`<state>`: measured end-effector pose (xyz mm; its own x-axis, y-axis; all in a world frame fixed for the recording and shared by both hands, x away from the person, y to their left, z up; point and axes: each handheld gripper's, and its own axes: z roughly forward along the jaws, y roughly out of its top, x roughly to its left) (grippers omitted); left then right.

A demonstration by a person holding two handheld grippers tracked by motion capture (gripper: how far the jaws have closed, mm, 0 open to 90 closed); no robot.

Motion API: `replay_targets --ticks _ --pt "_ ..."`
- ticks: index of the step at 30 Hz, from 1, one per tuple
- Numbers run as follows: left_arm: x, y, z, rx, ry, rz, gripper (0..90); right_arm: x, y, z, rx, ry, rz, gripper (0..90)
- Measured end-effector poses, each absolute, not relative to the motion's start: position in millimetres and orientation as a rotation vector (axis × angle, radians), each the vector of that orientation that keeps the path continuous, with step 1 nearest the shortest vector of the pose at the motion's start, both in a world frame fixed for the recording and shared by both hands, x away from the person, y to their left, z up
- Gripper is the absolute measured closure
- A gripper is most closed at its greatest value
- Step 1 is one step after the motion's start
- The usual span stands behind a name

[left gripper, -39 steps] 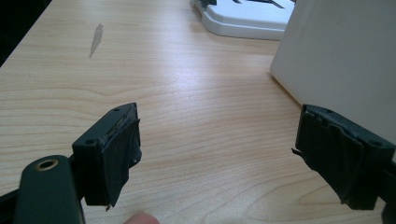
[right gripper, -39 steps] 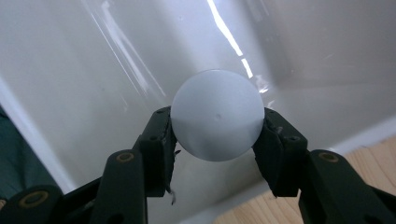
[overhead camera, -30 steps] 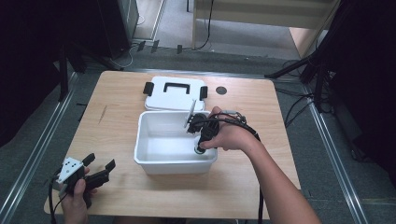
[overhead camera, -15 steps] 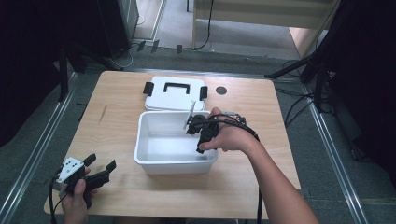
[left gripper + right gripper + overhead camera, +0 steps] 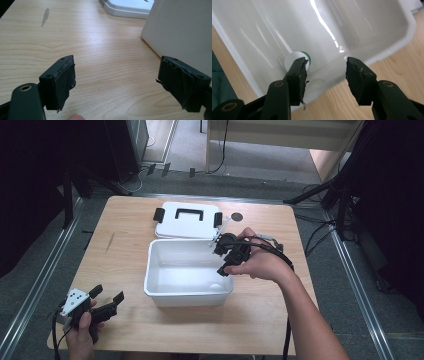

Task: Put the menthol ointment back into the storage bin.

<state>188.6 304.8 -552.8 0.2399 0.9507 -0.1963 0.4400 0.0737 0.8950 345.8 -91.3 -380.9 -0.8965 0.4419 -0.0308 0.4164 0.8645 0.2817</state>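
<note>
Small white object lying in the open bin — right gripper poised above it with nothing held

The right gripper (image 5: 226, 255) is held over the right rim of the white bin (image 5: 152, 270), its jaws parted and empty. The small white object with a green band (image 5: 298, 60) is seen on the bin floor near the right-hand near corner, just beyond one jaw. The step is judged to be either a reach or a release — which cannot be told. A pick-up would call for lowering and centring the jaws. The left gripper (image 5: 104, 303), released too, is rested at the table's (image 5: 125, 220) near left corner; the lid (image 5: 187, 220) lies beyond the bin.
</note>
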Motion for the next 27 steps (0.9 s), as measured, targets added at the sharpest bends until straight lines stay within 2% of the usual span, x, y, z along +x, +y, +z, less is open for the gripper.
replay_targets --ticks 9,27 --pt "188.8 304.9 -552.6 1.535 1.361 0.653 15.4 346.8 -133.1 -380.5 0.828 2.884 0.495 49.3" --pt "189.2 304.3 -552.7 1.547 1.351 0.628 15.4 329.2 -173.3 -443.5 0.962 2.961 0.498 45.1"
